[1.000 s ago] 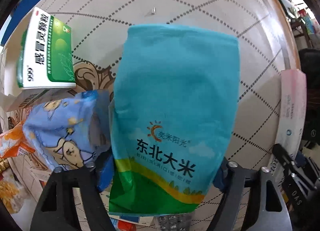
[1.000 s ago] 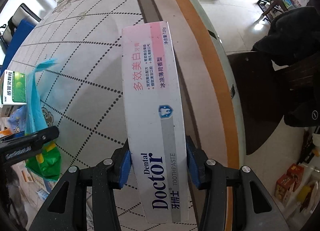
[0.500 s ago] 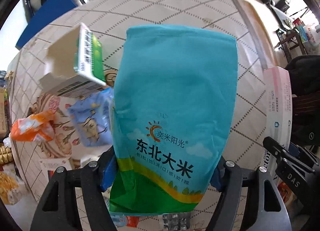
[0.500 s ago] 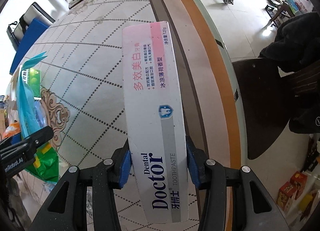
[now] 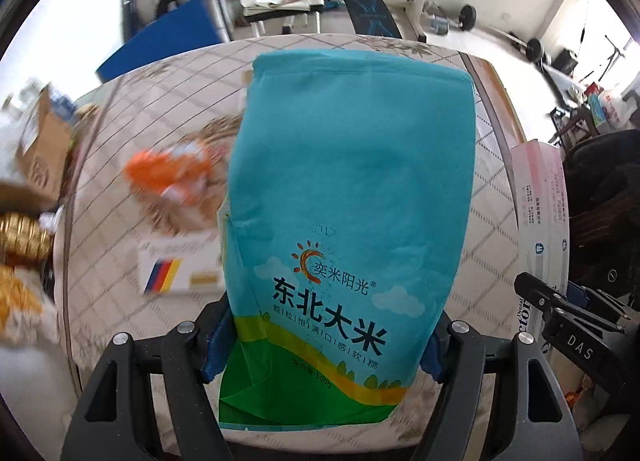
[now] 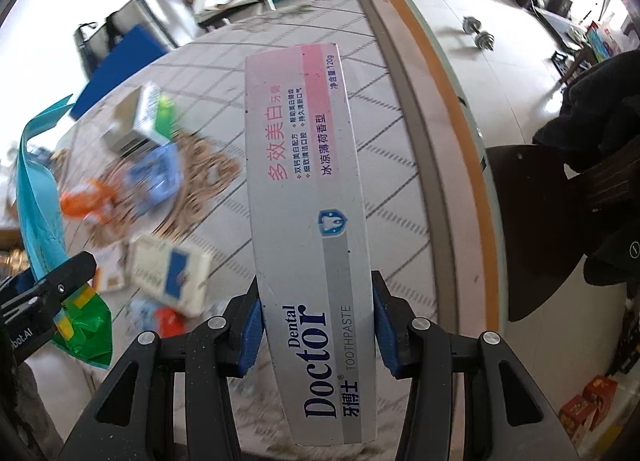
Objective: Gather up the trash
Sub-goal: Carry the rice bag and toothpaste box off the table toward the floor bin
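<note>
Left hand-held gripper (image 5: 326, 345) grips my teal rice bag (image 5: 352, 197) upright above the worktop (image 5: 120, 133); right hand-held gripper (image 6: 318, 325) clamps the toothpaste box (image 6: 308, 197). Blurred on the worktop lies what looks like an orange wrapper (image 5: 168, 177).

We see the rice bag (image 5: 352, 221) standing upright between the two fingers of the left gripper (image 5: 326, 345), above the table (image 5: 488, 261). To its left on the table lie a crumpled snack wrapper (image 5: 168, 177) and, nearer us, a flat card box (image 5: 176, 269). To its right the toothpaste box (image 6: 308, 221) stands lengthwise between the fingers of the right gripper (image 6: 318, 331), also over the table. From the right wrist view, a medicine box (image 6: 148, 117) lies behind the wrapper, and a chair (image 6: 560, 221) stands right of the table's edge.
</note>
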`<state>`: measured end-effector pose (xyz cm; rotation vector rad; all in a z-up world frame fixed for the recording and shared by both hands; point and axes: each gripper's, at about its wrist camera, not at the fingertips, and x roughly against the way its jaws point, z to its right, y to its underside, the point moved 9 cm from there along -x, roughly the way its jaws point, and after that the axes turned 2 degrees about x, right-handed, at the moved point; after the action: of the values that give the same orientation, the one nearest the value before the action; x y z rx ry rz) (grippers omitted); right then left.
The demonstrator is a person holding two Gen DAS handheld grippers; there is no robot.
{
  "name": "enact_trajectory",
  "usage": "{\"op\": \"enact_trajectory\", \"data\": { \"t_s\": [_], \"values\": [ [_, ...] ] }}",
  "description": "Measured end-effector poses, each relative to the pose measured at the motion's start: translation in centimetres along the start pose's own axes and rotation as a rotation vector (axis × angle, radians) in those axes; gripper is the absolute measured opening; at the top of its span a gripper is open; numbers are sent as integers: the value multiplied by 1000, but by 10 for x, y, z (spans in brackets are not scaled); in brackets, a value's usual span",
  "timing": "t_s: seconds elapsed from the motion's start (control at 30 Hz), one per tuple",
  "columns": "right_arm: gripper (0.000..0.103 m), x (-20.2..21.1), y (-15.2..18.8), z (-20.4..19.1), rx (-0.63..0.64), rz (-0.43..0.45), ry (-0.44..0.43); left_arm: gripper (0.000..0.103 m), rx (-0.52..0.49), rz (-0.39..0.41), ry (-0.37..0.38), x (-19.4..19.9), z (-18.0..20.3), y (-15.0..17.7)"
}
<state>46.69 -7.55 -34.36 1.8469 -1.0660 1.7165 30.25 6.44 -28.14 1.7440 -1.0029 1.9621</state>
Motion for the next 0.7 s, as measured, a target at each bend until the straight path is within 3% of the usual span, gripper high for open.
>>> {"op": "enact_trajectory", "data": {
  "t_s": [0.17, 0.3, 0.53, 0.7],
  "values": [
    [50, 22, 72, -48, 59, 14, -51, 71, 81, 10, 30, 21, -48, 72],
    [50, 22, 150, -88, 132, -32, -83, 71, 156, -22, 54, 30, -89, 154],
    [49, -26, 316, -160, 346, -290, -128, 71, 374, -193, 78, 0, -165, 313],
    [50, -95, 409, -170, 467, -482, -107, 71, 497, -333, 97, -80, -189, 407]
  ]
}}
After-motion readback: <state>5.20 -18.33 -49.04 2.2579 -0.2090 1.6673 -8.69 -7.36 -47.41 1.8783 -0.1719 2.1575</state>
